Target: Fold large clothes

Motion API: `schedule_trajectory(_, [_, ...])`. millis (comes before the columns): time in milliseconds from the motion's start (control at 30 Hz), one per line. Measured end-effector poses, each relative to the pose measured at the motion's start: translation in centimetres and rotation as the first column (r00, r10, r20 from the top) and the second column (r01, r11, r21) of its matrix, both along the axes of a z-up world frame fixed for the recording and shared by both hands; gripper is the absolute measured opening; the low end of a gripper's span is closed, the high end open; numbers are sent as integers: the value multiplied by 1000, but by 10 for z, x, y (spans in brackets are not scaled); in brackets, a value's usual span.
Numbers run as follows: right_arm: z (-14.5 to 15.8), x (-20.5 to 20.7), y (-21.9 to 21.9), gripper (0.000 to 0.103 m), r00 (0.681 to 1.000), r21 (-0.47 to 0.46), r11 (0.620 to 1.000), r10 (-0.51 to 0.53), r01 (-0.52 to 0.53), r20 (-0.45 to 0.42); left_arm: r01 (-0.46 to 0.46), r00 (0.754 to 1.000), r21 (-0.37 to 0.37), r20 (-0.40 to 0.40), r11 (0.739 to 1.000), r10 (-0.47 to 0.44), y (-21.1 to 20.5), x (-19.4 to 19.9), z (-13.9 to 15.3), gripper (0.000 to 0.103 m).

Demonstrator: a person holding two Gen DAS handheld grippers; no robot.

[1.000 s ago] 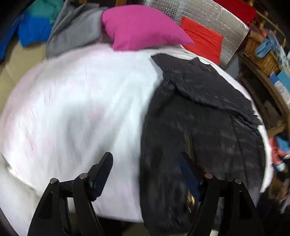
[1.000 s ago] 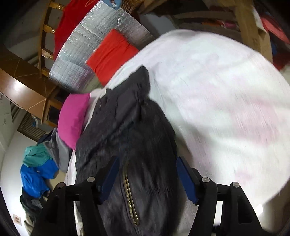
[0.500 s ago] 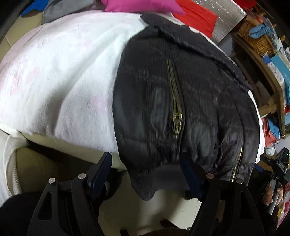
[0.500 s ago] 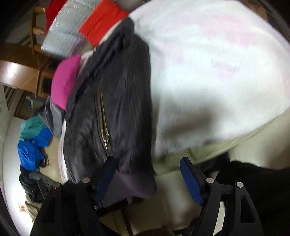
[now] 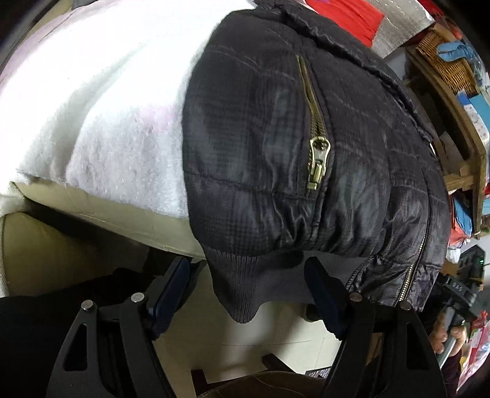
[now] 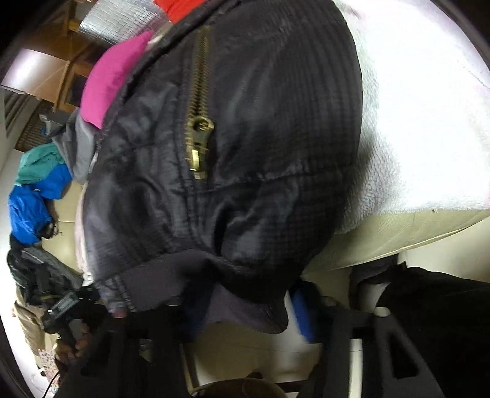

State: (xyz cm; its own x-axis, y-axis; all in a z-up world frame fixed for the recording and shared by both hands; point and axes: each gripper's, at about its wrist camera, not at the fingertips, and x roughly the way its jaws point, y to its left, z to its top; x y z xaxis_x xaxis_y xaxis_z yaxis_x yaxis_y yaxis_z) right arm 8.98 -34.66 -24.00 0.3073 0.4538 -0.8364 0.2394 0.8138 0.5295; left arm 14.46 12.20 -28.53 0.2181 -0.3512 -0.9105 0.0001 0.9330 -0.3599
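Observation:
A dark quilted jacket [image 5: 275,147] with brass pocket zippers lies on a white fleece blanket [image 5: 107,101], its ribbed hem [image 5: 242,284] hanging over the bed's near edge. My left gripper [image 5: 248,294] is open, its jaws on either side of the hem's left corner, just below the edge. In the right wrist view the same jacket [image 6: 245,153] fills the middle. My right gripper [image 6: 242,309] is open with the hem's right corner [image 6: 245,294] drooping between its blurred fingers.
A pink pillow [image 6: 113,70], grey and blue clothes [image 6: 33,199] and red cushions [image 5: 346,15] lie at the bed's far side. Wooden shelves with a basket [image 5: 444,64] stand to the right. The beige bed base [image 5: 61,251] drops below the blanket.
Both grippers have dropped from over the bed down to its near edge and closed in on the jacket's hanging hem. Both stay open.

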Motion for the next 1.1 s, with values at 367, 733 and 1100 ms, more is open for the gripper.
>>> schedule_trajectory(367, [-12, 8, -1, 66, 1000, 28, 1000, -13, 14, -26, 40, 998, -9, -41, 999, -40, -30, 7, -21, 77])
schedule_trajectory(733, [51, -2, 31, 17, 983, -192, 978, 109, -80, 144, 80, 996, -53, 49, 995, -78, -45, -4, -1, 11])
schedule_trajectory(1100, [154, 9, 29, 17, 856, -208, 978, 105, 3, 506, 150, 950, -216, 303, 965, -80, -41, 4, 97, 8])
